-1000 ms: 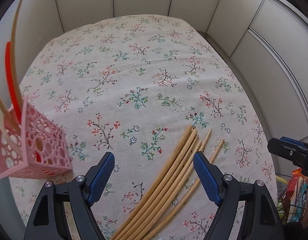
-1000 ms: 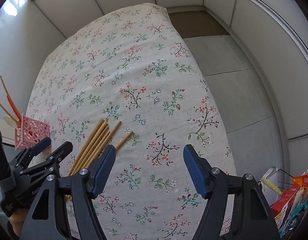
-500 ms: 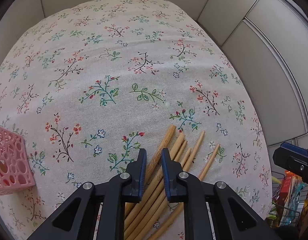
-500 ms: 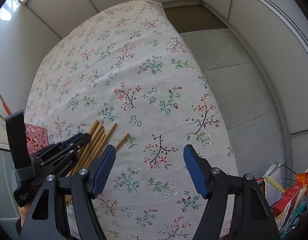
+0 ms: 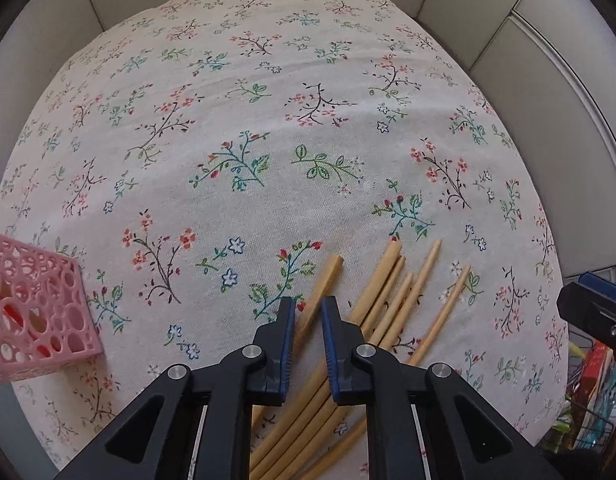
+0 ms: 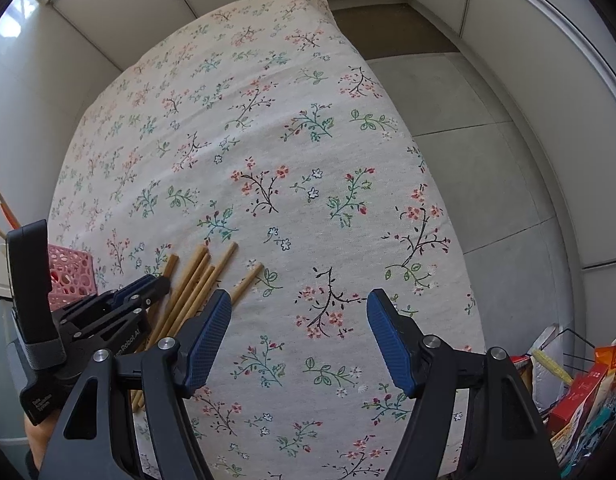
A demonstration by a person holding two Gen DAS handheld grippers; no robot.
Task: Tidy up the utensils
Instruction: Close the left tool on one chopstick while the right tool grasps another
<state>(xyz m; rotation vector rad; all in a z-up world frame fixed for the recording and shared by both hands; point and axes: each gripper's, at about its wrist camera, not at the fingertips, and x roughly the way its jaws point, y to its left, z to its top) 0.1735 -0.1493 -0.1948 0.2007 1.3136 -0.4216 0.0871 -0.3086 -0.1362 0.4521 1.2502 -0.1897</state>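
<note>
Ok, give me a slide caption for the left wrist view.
Left gripper shut on one chopstick from the pile, pink basket waiting alongside.

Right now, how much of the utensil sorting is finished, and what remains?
Done: a few utensils already stand in the pink holder. In hand: the left tool has just closed its jaws on one bamboo chopstick, which sits apart from the pile. Left: the other chopsticks lie loose on the floral cloth. The right tool is open over the cloth, holding nothing.

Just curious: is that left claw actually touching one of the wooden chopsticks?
Touching. In the left wrist view the left gripper has its blue pads closed against a single chopstick, pulled slightly away from the other chopsticks.
</note>
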